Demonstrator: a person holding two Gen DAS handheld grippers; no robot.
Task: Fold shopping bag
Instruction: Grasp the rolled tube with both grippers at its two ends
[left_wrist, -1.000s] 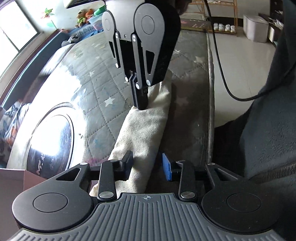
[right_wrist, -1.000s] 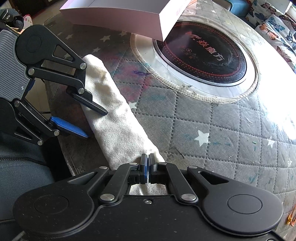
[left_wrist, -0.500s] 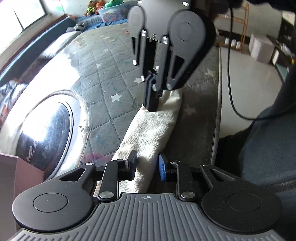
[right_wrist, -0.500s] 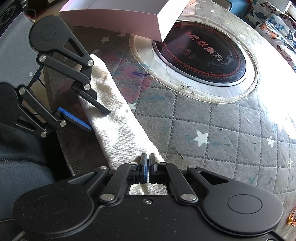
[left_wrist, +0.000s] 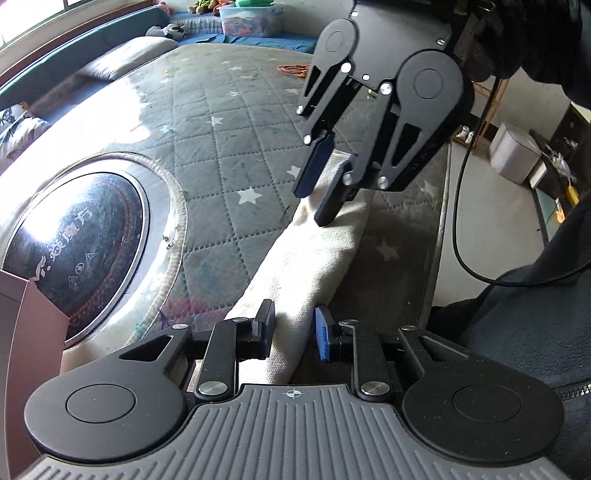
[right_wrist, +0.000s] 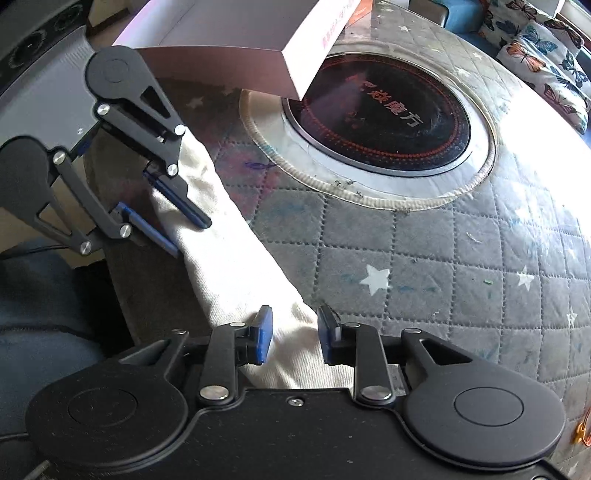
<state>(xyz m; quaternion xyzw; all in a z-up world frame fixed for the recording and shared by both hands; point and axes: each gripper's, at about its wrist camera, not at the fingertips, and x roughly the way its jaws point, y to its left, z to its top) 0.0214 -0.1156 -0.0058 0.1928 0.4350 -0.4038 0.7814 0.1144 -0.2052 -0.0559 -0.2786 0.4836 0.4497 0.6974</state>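
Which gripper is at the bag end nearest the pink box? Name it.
The left gripper; the box lies just beyond it, while the right gripper straddles the bag's opposite end.

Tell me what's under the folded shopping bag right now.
The shopping bag lies on a grey quilted table cover with white stars, near its edge. Whatever sits directly beneath the cloth is hidden.

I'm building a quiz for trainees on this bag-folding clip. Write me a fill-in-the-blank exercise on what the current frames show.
1. The cloth shopping bag lies folded into a long, narrow ____.
2. The jaws of the right hand-held gripper are ____.
3. A pink box partly covers the round black ____ set into the quilted table cover.
4. The left hand-held gripper is ____.

Missing words: strip; open; cooktop; open
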